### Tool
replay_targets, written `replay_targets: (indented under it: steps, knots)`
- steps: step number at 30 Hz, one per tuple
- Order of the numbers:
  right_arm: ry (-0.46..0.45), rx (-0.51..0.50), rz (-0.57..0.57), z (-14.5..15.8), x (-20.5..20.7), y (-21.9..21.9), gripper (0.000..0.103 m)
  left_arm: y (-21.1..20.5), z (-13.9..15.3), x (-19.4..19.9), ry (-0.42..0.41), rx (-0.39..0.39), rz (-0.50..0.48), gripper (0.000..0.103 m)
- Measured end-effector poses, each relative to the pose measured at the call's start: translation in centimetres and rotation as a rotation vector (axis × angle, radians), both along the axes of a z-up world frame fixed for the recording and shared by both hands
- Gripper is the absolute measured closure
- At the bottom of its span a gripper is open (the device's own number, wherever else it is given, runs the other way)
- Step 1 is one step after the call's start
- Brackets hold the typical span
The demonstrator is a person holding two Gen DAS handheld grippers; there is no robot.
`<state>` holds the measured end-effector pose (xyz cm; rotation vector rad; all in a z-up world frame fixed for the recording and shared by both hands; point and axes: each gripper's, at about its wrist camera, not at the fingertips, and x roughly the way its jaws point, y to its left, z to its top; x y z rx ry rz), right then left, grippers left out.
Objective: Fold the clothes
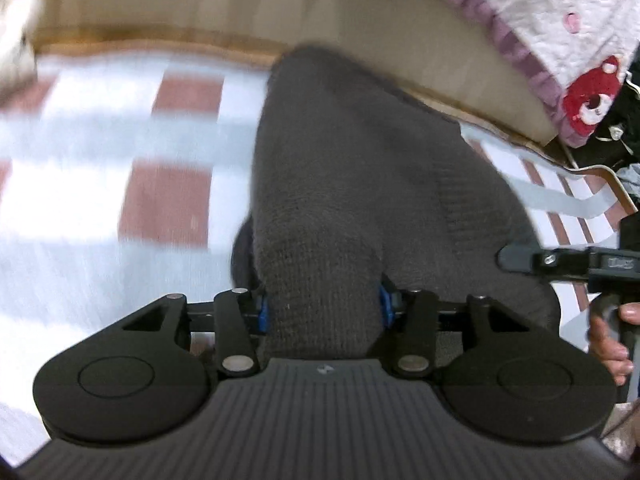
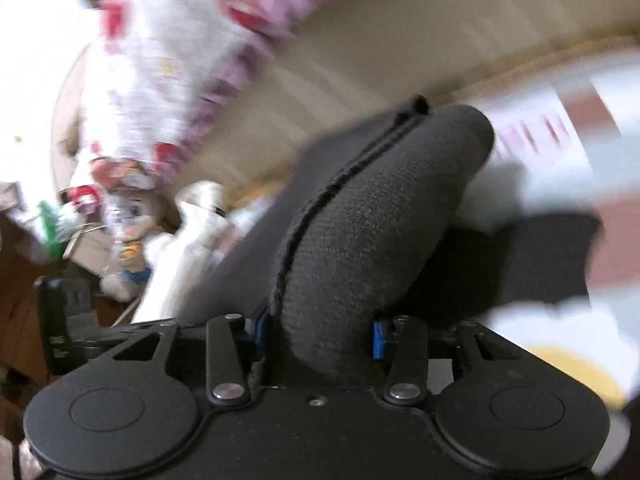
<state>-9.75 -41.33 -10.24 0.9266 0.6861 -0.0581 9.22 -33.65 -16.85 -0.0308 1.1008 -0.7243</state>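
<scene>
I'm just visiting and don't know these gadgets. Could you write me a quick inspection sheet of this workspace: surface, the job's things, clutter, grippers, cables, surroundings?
Surface: checked cloth in white, red-brown and grey, blurred by motion.
Job's things: dark grey knitted garment, bunched and raised off the cloth; a seam shows in the right wrist view.
Clutter: stuffed doll and pale soft items beside it; too blurred to name more.
Grippers: left gripper shut on the garment; right gripper shut on the garment. A hand shows at the right gripper's handle.
Cables: nothing seen.
Surroundings: beige padded edging beyond the cloth; a white blanket with red bears and a purple frill.
</scene>
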Motion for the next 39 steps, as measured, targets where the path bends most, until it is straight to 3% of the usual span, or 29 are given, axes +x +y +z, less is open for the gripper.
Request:
replay_targets:
  steps: [2, 6, 8, 10, 12, 14, 18, 24, 28, 31, 33, 34, 35, 37, 39]
  knots:
    - [0.07, 0.056, -0.02, -2.1, 0.2, -0.5, 0.038, -0.1, -0.6, -0.5, -0.02, 0.017, 0.0, 0.047]
    - [0.04, 0.106, -0.024, -3.5, 0.4, -1.1, 0.026, -0.2, -0.9, -0.4, -0.032, 0.023, -0.022, 0.039]
    - [0.019, 0.061, -0.048, -3.7, 1.2, -1.0, 0.024, -0.5, -1.6, 0.2, -0.064, 0.034, -0.073, 0.038]
    - [-0.002, 0.006, -0.079, -3.8, 2.1, -0.9, 0.029, -1.6, -1.1, -0.2, -0.175, 0.101, -0.18, 0.041]
    - [-0.01, -0.135, -0.068, -2.9, 3.1, 0.5, 0.041, -2.3, 0.2, -1.1, -0.228, 0.16, -0.234, 0.058]
    - [-0.054, -0.222, -0.057, -1.4, 3.1, 1.8, 0.049, -2.4, 1.4, -2.3, -0.269, 0.176, -0.219, 0.065]
    - [-0.144, -0.273, -0.055, 1.6, 2.2, 3.1, 0.053, -2.2, 3.8, -4.9, -0.343, 0.177, -0.15, 0.067]
    - [-0.226, -0.228, -0.018, 4.1, 0.4, 4.4, 0.054, 0.0, 6.8, -8.8, -0.344, 0.203, -0.083, 0.067]
    - [-0.244, -0.169, 0.032, 4.0, 1.1, 5.7, 0.054, 1.0, 5.0, -9.4, -0.347, 0.243, -0.047, 0.068]
    - [-0.177, -0.219, 0.077, 2.6, 2.8, 6.9, 0.054, 1.8, 3.6, -9.5, -0.319, 0.259, -0.013, 0.068]
    - [-0.102, -0.235, 0.095, 1.3, 3.9, 7.0, 0.05, 2.5, 2.5, -8.5, -0.216, 0.215, 0.022, 0.064]
    - [-0.061, -0.221, 0.092, 0.6, 4.1, 6.8, 0.047, 3.0, 2.3, -8.4, -0.205, 0.192, 0.017, 0.062]
    - [-0.033, -0.191, 0.081, 0.1, 4.1, 6.3, 0.04, 3.4, 2.2, -8.3, -0.2, 0.169, 0.004, 0.058]
    - [0.004, -0.102, 0.059, -0.5, 3.4, 5.0, 0.036, 4.4, 1.8, -7.9, -0.161, 0.114, 0.005, 0.054]
    - [0.008, -0.001, 0.041, -0.7, 2.1, 3.7, 0.032, 5.6, 1.0, -6.9, -0.101, 0.048, 0.017, 0.042]
